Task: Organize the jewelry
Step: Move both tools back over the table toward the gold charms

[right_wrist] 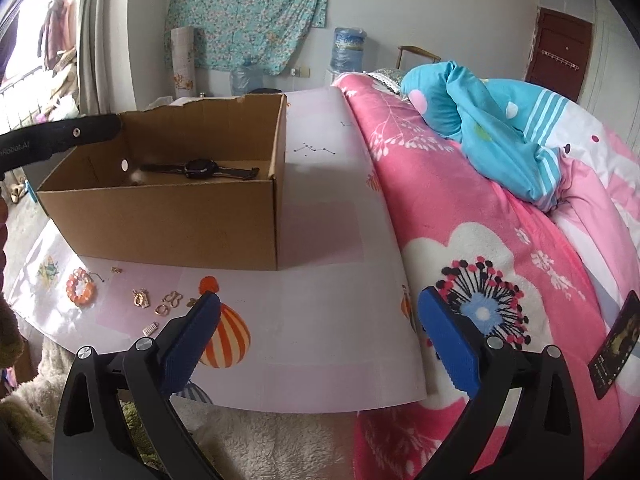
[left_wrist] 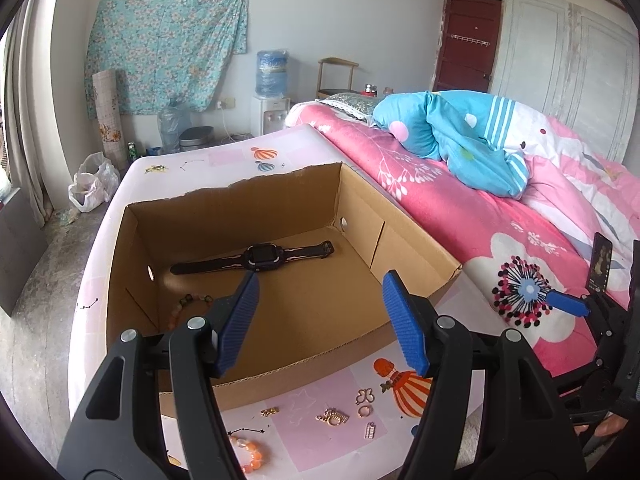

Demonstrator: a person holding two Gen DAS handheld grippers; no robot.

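**Mei:** While the left gripper [left_wrist: 320, 312] hangs above the near half of the cardboard box [left_wrist: 416, 248], its blue pads are spread wide with nothing between them.

**Tao:** And the right gripper [right_wrist: 320, 344]?

**Mei:** Also released and empty. It sits lower, over the patterned sheet [right_wrist: 320, 240], near the pink bedspread [right_wrist: 460, 200] at its 3 o'clock.

**Tao:** Where is the jewelry?

**Mei:** Two pieces are inside the box. A black watch [left_wrist: 256, 260] lies flat along the far wall, strap stretched from 9 to 3 o'clock. A beaded bracelet [left_wrist: 188, 308] sits in the near left corner, partly hidden by the left finger [left_wrist: 240, 320].

**Tao:** And outside?

**Mei:** Seen from the left wrist, the rest lies on the sheet in front of the box, at 6 o'clock from it. An orange bead bracelet [left_wrist: 250, 452] is farthest left, a small gold piece [left_wrist: 269, 412] just beyond it, then a gold charm cluster [left_wrist: 332, 418], a gold ring [left_wrist: 364, 411] with a butterfly-shaped piece [left_wrist: 363, 397] touching or nearly touching it, and a little rectangular pendant [left_wrist: 370, 430].

**Tao:** From the right wrist?

**Mei:** The same scatter sits at 9 to 10 o'clock of the right gripper's left finger [right_wrist: 188, 344], the orange bracelet furthest out. The box stands at 11 o'clock, the watch visible over its rim. A phone [right_wrist: 614, 344] lies on the bedspread at 3 o'clock.
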